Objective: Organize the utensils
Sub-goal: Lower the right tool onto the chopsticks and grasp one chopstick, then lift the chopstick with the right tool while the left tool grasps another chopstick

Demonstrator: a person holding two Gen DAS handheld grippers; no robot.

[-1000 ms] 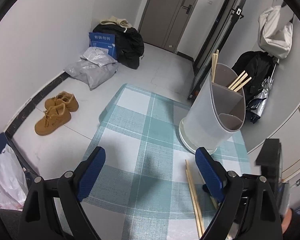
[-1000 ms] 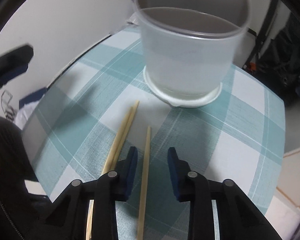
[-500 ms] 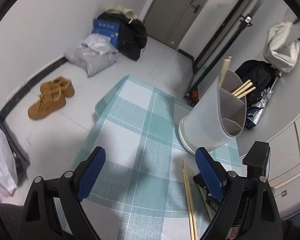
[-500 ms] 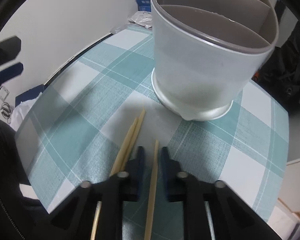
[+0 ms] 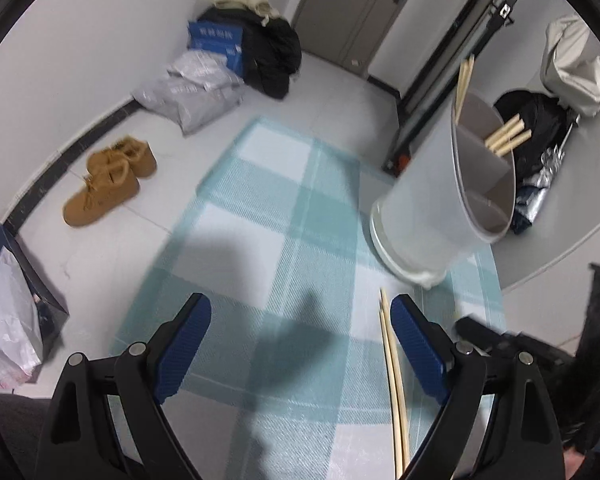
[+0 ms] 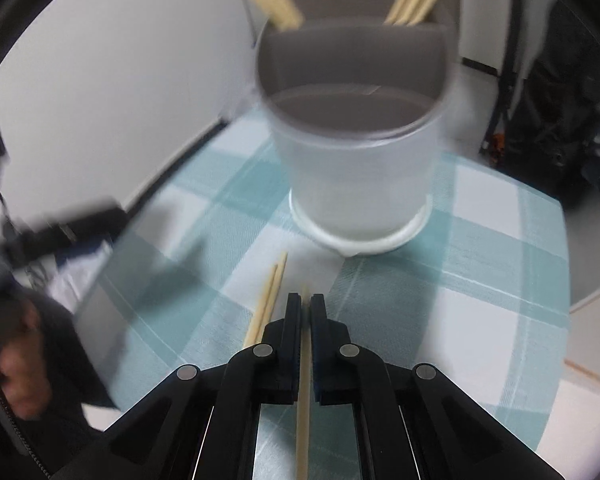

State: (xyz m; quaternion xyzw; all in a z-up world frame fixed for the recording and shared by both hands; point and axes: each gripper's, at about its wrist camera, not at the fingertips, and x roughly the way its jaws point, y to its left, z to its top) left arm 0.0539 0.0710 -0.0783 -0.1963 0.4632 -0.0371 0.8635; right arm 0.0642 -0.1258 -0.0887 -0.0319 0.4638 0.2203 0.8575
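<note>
**No legible writing in view**

The only lettering stands on a blue box [image 5: 215, 40] in the upper left of the left wrist view, resting among bags on the floor by the wall. A row of white characters runs across its top edge, but they are too small and blurred to read. The right wrist view carries no writing.

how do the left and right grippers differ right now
The left gripper stands wide open with nothing between its blue pads; the right gripper is shut on a single chopstick. The left hovers over bare tablecloth; the right sits beside the loose chopstick pair. Both point down toward the table.
</note>
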